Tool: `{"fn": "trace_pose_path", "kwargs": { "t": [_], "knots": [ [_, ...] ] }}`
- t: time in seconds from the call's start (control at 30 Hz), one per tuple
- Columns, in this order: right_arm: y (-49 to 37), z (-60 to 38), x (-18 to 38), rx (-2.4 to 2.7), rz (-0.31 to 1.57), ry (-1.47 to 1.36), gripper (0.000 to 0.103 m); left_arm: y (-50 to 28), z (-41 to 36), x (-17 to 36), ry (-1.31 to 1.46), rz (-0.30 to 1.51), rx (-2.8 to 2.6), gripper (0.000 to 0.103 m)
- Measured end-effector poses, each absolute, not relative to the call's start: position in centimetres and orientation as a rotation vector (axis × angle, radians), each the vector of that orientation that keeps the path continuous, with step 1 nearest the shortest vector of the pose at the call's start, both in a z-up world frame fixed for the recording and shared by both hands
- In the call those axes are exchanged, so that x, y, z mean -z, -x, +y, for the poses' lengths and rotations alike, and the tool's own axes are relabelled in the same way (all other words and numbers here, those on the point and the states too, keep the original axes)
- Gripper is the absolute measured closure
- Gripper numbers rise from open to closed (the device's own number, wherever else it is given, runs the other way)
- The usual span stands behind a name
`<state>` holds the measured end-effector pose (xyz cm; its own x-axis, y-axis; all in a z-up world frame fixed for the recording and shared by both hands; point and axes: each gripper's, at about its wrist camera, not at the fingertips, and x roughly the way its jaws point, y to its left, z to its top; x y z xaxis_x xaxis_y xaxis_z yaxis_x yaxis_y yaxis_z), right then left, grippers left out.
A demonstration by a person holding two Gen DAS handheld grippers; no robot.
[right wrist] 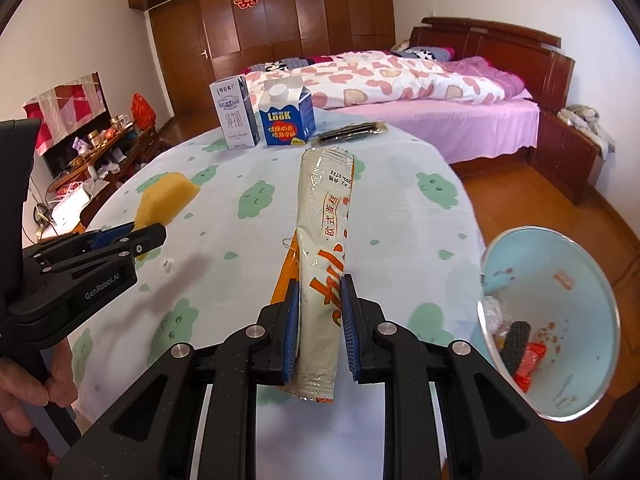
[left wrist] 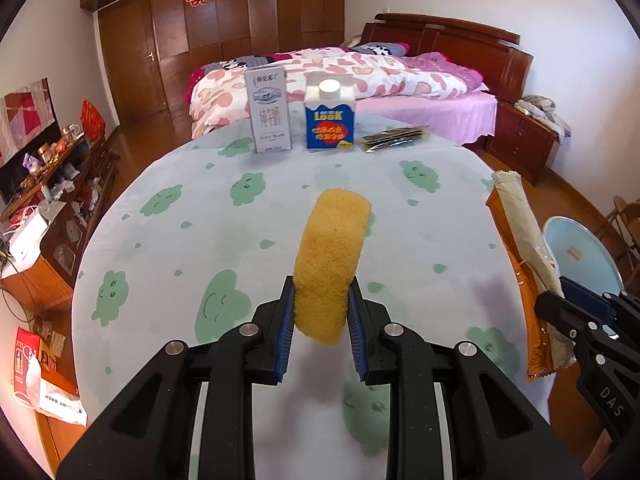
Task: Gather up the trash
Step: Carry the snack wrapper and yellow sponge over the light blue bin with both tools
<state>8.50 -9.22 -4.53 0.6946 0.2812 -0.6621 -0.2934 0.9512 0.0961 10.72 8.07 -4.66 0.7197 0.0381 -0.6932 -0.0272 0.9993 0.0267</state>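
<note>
Carry step — left tool (left wrist: pixel 321 312) clamped on yellow sponge (left wrist: pixel 328 256), right tool (right wrist: pixel 320 320) clamped on snack wrapper (right wrist: pixel 326 248), both lifted above desk (right wrist: pixel 248 264) near its right edge. Next, likely: swing over bin (right wrist: pixel 576 292) beside that edge — release inside.

Two cartons stood near the table's far edge: a grey-white milk carton (left wrist: pixel 269 109) and a blue carton (left wrist: pixel 330 116). One dark flat packet (left wrist: pixel 394 139) lay beside them. There was one yellow sponge (left wrist: pixel 328 264), one snack wrapper (right wrist: pixel 326 264), and one pale blue bin (right wrist: pixel 560 320).
</note>
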Motion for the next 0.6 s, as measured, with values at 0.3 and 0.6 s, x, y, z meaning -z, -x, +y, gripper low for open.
{"fn": "trace_pose_path", "kwargs": {
  "t": [0.3,0.6],
  "knots": [
    [-5.7,-11.3,3.6,-0.307,0.703,0.042,0.082,-8.8,5.9,3.4,-0.055,0.742,-0.006,0.079],
    [-4.0,-13.6,2.9,-0.281,0.677,0.039,0.082,-7.5,3.5,2.5,-0.080,0.724,0.045,0.079]
  ]
}}
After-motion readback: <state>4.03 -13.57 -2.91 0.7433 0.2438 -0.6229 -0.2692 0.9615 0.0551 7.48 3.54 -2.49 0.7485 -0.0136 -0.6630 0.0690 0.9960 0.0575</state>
